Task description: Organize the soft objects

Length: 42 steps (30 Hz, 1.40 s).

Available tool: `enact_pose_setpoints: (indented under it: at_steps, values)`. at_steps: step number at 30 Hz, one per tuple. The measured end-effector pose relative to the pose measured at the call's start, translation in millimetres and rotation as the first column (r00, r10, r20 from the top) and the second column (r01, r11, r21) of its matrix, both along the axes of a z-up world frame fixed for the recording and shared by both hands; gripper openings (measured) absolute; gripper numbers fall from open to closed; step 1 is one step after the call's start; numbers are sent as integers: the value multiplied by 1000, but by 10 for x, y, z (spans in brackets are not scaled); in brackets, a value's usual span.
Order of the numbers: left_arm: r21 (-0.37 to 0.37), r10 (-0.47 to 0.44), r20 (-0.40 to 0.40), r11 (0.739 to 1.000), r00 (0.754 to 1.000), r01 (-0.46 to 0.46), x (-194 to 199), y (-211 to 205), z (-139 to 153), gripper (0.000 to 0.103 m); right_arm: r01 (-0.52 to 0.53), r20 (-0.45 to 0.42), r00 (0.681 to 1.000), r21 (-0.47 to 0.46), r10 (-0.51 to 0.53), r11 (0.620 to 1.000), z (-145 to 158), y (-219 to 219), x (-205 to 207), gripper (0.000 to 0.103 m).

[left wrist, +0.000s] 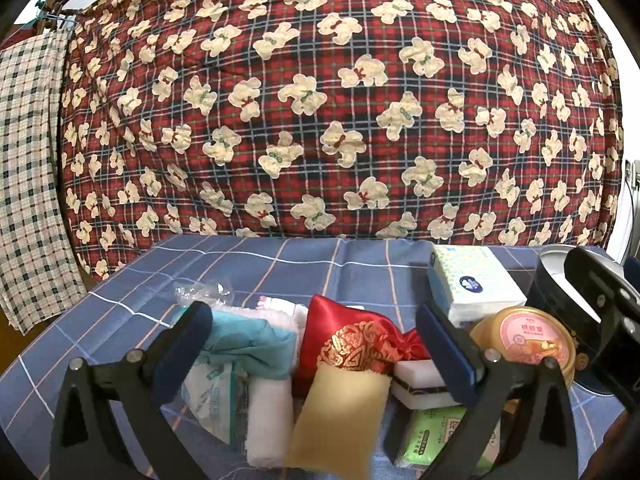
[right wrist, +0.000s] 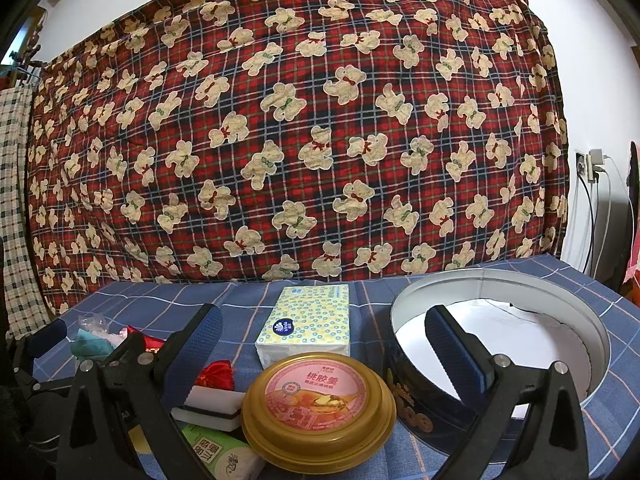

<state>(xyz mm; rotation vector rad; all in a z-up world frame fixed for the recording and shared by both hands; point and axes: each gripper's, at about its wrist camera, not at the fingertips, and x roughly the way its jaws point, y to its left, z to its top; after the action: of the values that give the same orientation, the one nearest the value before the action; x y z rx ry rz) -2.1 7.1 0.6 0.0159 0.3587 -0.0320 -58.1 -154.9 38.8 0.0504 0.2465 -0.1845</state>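
My left gripper (left wrist: 316,320) is open and empty above a pile of soft things: a red satin pouch (left wrist: 352,340), a tan cloth (left wrist: 340,420), a teal cloth (left wrist: 252,344), a white towel (left wrist: 268,416), a white sponge (left wrist: 420,384) and a green tissue pack (left wrist: 436,436). My right gripper (right wrist: 324,328) is open and empty over a gold-lidded cup (right wrist: 318,404). A round blue tin (right wrist: 500,344), open and white inside, stands to its right. The left gripper shows at the left edge of the right wrist view (right wrist: 44,340).
A yellow-dotted tissue pack (right wrist: 308,320) lies behind the cup. A clear plastic wrapper (left wrist: 200,292) lies at the back left. The table has a blue checked cloth (left wrist: 280,264). A red bear-print blanket (left wrist: 340,100) hangs behind.
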Motion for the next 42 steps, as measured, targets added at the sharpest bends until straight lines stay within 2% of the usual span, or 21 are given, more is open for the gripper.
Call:
enact_pose_setpoints:
  at_steps: [15, 18, 22, 24, 27, 29, 33, 34, 39, 42]
  values:
    - [-20, -7, -15, 1000, 1000, 7, -98, 106, -77, 103, -20, -29, 999, 35, 21, 999, -38, -55, -67, 102]
    - [-41, -18, -59, 999, 998, 16, -125, 159, -95, 103, -57, -70, 996, 77, 62, 995, -51, -155, -49, 102]
    - [-98, -25, -130, 995, 991, 13, -178, 379, -149, 103, -140, -156, 976, 85, 152, 986, -143, -147, -98, 102]
    - [-118, -19, -152, 993, 988, 1, -187, 499, -166, 103, -197, -211, 955, 74, 208, 978, -225, -84, -126, 102]
    - [-110, 10, -187, 993, 982, -31, -188, 675, -193, 103, -299, -300, 901, 97, 314, 949, -330, 39, -119, 98]
    - [-94, 25, -203, 995, 979, -44, -197, 763, -205, 103, -360, -339, 858, 139, 386, 923, -380, 121, -76, 96]
    - [-47, 29, -215, 998, 976, -40, -217, 866, -200, 103, -449, -434, 746, 232, 505, 863, -521, 361, 115, 96]
    - [-34, 27, -216, 999, 976, -35, -219, 877, -191, 103, -452, -451, 730, 244, 513, 858, -547, 396, 146, 96]
    - [-1, -31, -218, 1000, 976, 31, -275, 870, -131, 103, -440, -532, 684, 246, 500, 864, -674, 628, 344, 96]
    - [25, -66, -209, 997, 976, 73, -295, 793, -71, 103, -439, -537, 691, 221, 485, 871, -708, 707, 420, 93]
